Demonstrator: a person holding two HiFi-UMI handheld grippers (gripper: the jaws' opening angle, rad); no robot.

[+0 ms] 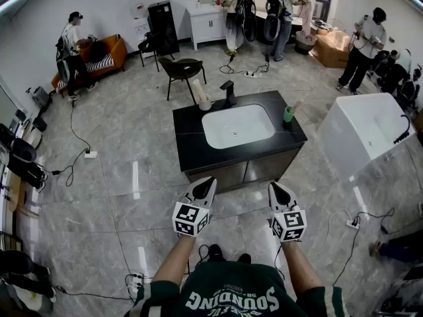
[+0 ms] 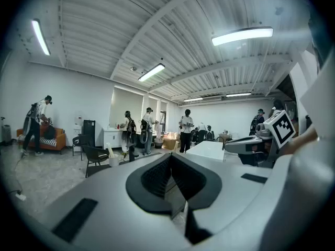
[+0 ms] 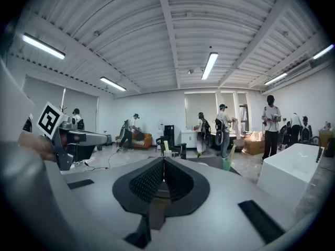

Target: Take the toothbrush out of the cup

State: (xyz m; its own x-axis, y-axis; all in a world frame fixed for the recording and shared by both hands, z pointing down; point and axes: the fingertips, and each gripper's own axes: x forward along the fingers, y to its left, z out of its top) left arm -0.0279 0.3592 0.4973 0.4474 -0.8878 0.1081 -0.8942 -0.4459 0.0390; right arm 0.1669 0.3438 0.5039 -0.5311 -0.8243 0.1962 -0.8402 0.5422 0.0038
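A black vanity counter [image 1: 192, 147] with a white sink [image 1: 238, 125] stands ahead of me on the floor. A green cup [image 1: 289, 115] sits at the counter's right edge, and a pale toothbrush [image 1: 297, 104] leans out of it. The green cup [image 3: 226, 164] also shows far off in the right gripper view. A white cup [image 1: 205, 103] with a pale stick in it stands beside the black faucet [image 1: 229, 92]. My left gripper [image 1: 207, 181] and right gripper [image 1: 274, 186] hover side by side short of the counter's front, both shut and holding nothing.
A white bathtub [image 1: 367, 129] stands to the right of the vanity. A black chair [image 1: 182, 68] sits behind it. Cables and power strips [image 1: 90, 154] trail over the tiled floor. Several people stand along the back wall and by an orange sofa [image 1: 109, 55].
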